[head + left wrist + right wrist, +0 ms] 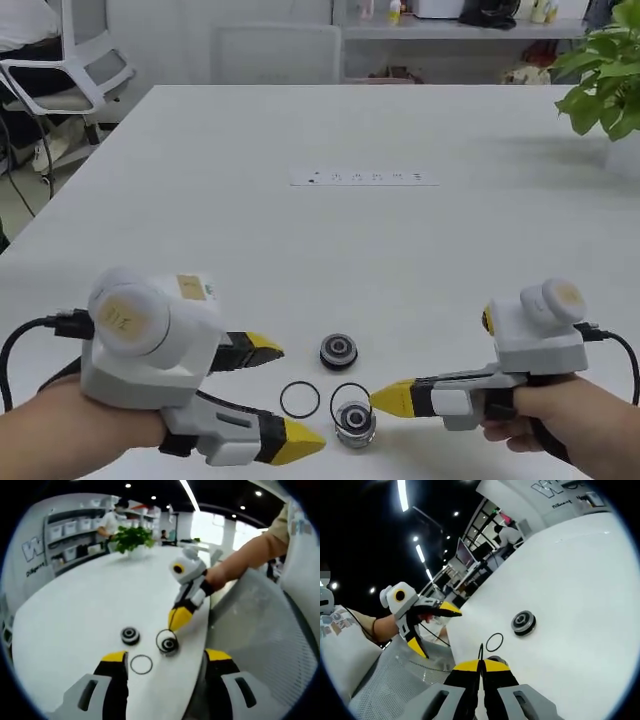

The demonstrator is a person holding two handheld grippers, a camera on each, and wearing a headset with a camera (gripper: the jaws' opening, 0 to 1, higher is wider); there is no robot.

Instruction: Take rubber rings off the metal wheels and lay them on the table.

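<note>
Two metal wheels sit near the table's front edge. The far wheel (338, 350) (130, 635) (523, 622) wears a black rubber ring. My right gripper (383, 398) (176, 622) (481, 666) is shut on a thin black ring (333, 395) (481, 652), held tilted just above the near wheel (355, 422) (169, 645); I cannot tell if its far edge still touches. A loose ring (281, 399) (131, 664) (486, 643) lies flat on the table. My left gripper (282, 392) (166, 656) (437, 631) is open, its jaws on either side of the loose ring, holding nothing.
The white table (320, 250) has a socket strip (365, 178) set in its middle. A potted plant (605, 80) stands at the far right, and an office chair (70, 70) at the far left. The wheels lie close to the front edge.
</note>
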